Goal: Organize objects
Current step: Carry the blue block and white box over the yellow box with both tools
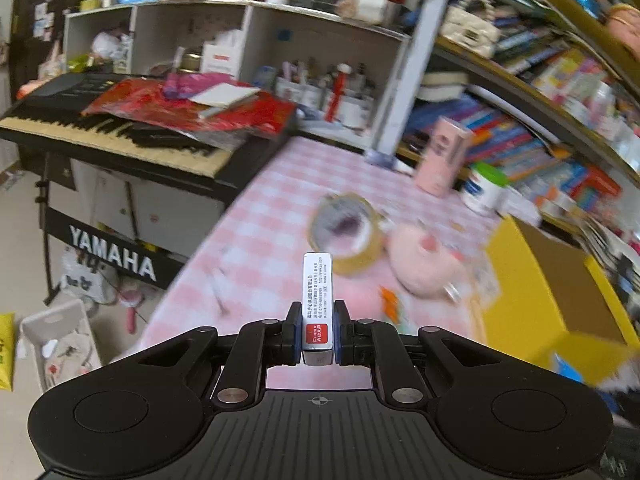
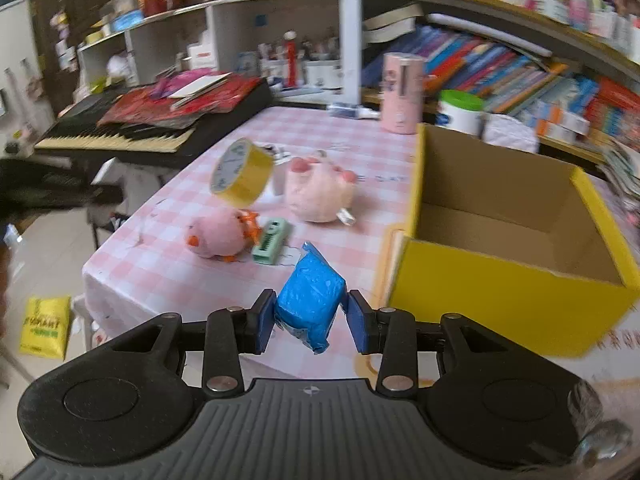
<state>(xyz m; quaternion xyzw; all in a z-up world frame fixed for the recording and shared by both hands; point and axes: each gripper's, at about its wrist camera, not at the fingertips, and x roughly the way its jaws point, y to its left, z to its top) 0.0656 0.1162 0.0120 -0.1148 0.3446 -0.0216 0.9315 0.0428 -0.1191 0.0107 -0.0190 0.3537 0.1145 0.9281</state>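
My left gripper point(image 1: 317, 330) is shut on a small white box with a red label point(image 1: 317, 304) and holds it upright above the pink checked table point(image 1: 256, 216). My right gripper point(image 2: 310, 322) is shut on a blue wrapped packet point(image 2: 310, 298), left of the open yellow cardboard box point(image 2: 508, 284), which shows empty inside. The yellow box also shows at the right in the left wrist view point(image 1: 532, 292). On the table lie a roll of yellow tape point(image 2: 240, 176), a pink plush chick point(image 2: 218, 236), a pink plush pig point(image 2: 320, 192) and a green stapler-like item point(image 2: 272, 240).
A Yamaha keyboard point(image 1: 120, 136) with red papers on it stands left of the table. A pink can point(image 2: 402, 92) and a green-lidded white tub point(image 2: 460, 114) stand at the table's back. Shelves of books and clutter line the back and right. A white bin point(image 1: 60, 344) sits on the floor.
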